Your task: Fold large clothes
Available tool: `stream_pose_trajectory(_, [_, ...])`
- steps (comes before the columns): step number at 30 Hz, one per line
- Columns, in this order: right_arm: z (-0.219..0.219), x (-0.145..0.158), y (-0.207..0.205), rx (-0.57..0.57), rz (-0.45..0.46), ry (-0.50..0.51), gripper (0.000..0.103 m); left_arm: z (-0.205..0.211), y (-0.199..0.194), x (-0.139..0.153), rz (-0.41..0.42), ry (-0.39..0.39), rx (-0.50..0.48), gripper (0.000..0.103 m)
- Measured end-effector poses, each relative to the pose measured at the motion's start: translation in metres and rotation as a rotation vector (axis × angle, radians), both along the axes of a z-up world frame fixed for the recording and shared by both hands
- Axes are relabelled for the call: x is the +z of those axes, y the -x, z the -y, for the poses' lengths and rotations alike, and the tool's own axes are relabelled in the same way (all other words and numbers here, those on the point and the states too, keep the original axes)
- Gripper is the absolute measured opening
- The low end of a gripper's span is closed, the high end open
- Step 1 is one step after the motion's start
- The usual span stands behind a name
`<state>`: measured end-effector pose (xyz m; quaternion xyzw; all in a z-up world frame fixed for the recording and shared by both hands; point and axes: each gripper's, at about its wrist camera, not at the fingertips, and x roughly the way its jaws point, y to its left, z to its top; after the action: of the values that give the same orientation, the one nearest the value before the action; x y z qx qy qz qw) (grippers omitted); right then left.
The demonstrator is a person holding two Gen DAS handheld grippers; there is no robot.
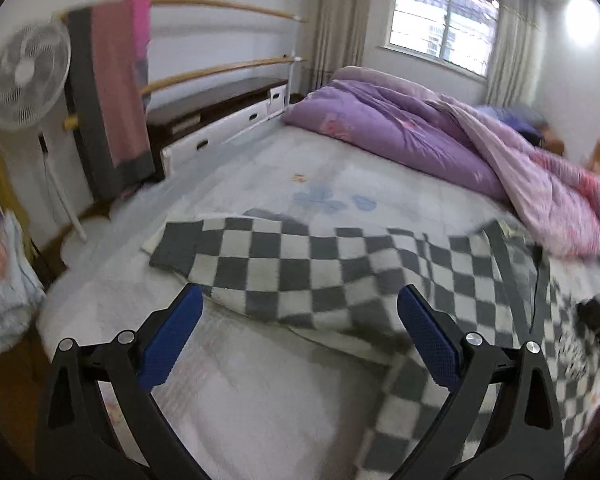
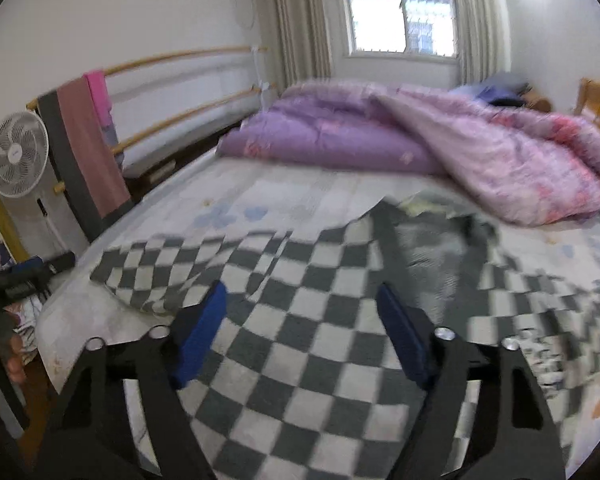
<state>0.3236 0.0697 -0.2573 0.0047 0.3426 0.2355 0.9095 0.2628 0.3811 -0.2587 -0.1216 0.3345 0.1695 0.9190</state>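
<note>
1. Our left tool [image 1: 300, 304] hangs wide open over the bed [image 1: 260, 400], gripping nothing.
2. The checkered garment [image 1: 340, 264] lies spread just ahead of it and to its right, its sleeve reaching left.
3. Our right tool [image 2: 300, 300] is also spread wide and bare, directly above the garment [image 2: 300, 360].
4. Beyond both, a purple quilt [image 2: 340, 140] is heaped.
</note>
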Motion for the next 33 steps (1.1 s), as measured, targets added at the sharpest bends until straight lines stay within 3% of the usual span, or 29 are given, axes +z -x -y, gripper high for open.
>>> stream_pose_trajectory(4, [-0.038,-0.032,-0.030,0.056,-0.098,-0.024,0.028,-0.074,-0.013,-0.029,-0.010,0.152,0.065,0.097])
stream_pose_trajectory(5, [-0.047,-0.042,-0.037,0.065,-0.124,-0.032,0.017,-0.095,-0.014,-0.037,0.001,0.227,0.080,0.097])
stream_pose_trajectory(7, [-0.064,-0.058,-0.048,0.086,-0.181,-0.038,0.007,-0.127,-0.014,-0.053,0.028,0.365,0.099,0.097])
stream_pose_trajectory(11, [-0.093,-0.096,-0.069,0.122,-0.317,-0.078,0.003,-0.195,-0.010,-0.093,0.053,0.673,0.196,0.097])
stream_pose_trajectory(14, [-0.108,-0.118,-0.078,0.136,-0.401,-0.076,0.003,-0.222,-0.011,-0.105,0.045,0.685,0.230,0.097])
stream_pose_trajectory(16, [-0.114,-0.141,-0.084,0.126,-0.480,-0.050,0.003,-0.238,-0.015,-0.117,0.042,0.718,0.247,0.097])
stream_pose_trajectory(19, [-0.109,-0.163,-0.087,0.109,-0.522,-0.066,0.000,-0.255,-0.021,-0.137,0.065,0.790,0.283,0.094])
stream_pose_trajectory(24, [-0.112,-0.161,-0.086,0.128,-0.491,-0.011,0.000,-0.268,-0.030,-0.159,0.115,0.867,0.298,0.066])
stream_pose_trajectory(26, [-0.113,-0.163,-0.087,0.125,-0.497,-0.019,0.000,-0.272,-0.034,-0.169,0.099,0.875,0.316,0.065])
stream_pose_trajectory(28, [-0.112,-0.164,-0.088,0.127,-0.495,-0.022,0.000,-0.274,-0.037,-0.175,0.086,0.874,0.333,0.058])
stream_pose_trajectory(30, [-0.113,-0.166,-0.088,0.131,-0.488,-0.021,0.000,-0.276,-0.038,-0.178,0.090,0.872,0.354,0.043])
stream_pose_trajectory(32, [-0.114,-0.167,-0.088,0.130,-0.487,-0.023,0.000,-0.276,-0.038,-0.177,0.091,0.862,0.364,0.043])
stream_pose_trajectory(33, [-0.114,-0.167,-0.088,0.130,-0.486,-0.021,0.000,-0.278,-0.035,-0.177,0.102,0.857,0.371,0.037])
